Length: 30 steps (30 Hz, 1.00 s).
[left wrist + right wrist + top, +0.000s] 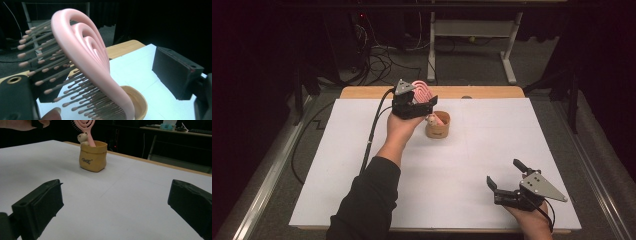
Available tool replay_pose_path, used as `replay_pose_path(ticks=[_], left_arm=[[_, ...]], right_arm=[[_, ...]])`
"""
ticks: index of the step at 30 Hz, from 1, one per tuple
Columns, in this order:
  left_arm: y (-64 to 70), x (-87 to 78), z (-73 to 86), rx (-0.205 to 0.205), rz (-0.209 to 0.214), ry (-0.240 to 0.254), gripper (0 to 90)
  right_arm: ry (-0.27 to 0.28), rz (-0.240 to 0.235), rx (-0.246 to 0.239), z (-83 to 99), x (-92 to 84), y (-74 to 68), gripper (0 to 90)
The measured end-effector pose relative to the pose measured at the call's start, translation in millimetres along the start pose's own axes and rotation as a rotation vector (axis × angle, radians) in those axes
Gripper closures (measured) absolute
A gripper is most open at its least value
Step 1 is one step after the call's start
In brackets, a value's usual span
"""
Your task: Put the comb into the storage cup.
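The pink brush [422,90] stands handle-down in the little tan pot [438,131], long axis leaning, head up and tilted toward the desk's far edge, bristles off to the side. The left tongs [424,102] sit around the head, jaws apart and not pinching it. The right tongs [503,176] gape wide, holding nothing, near the front right. White sheet over a wooden desk [492,92], dark room, cables on the floor [384,62].

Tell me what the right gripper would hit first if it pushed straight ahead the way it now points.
Probably nothing close: the right gripper faces bare white table. The yellow pouch holding the pink hairbrush stands ahead but left of centre; depth is uncertain.
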State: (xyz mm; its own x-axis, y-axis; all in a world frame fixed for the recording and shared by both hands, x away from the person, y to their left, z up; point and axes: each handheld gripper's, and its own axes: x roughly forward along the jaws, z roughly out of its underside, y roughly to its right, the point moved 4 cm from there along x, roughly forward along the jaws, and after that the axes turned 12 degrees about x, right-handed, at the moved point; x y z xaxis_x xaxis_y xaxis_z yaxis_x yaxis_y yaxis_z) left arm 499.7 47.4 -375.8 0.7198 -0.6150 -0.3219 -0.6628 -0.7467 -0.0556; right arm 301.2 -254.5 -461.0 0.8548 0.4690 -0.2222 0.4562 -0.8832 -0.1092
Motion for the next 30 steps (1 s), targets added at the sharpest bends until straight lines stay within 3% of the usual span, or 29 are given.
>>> replay_pose_path(ticks=[9, 14, 25, 30], left_arm=[[-0.1, -2.0, 0.6, 0.000, 0.002, 0.001, 12.3], [-1.8, -2.7, 3.8, -0.003, 0.000, -0.025, 0.0], [-8.1, -12.0, 16.0, 0.006, 0.010, -0.034, 0.0], [-11.6, -18.8, 20.1, -0.010, 0.004, -0.018, 0.0]], right_arm=[[-0.001, 0.005, -0.001, 0.1, -0.5, 0.2, 0.3], [0.002, 0.005, 0.002, -0.3, -1.4, 0.7, 0.2], [-0.006, 0.004, -0.005, 0.9, -0.5, -0.5, 0.2], [-0.008, 0.000, -0.012, 1.2, 0.2, -2.5, 0.3]])
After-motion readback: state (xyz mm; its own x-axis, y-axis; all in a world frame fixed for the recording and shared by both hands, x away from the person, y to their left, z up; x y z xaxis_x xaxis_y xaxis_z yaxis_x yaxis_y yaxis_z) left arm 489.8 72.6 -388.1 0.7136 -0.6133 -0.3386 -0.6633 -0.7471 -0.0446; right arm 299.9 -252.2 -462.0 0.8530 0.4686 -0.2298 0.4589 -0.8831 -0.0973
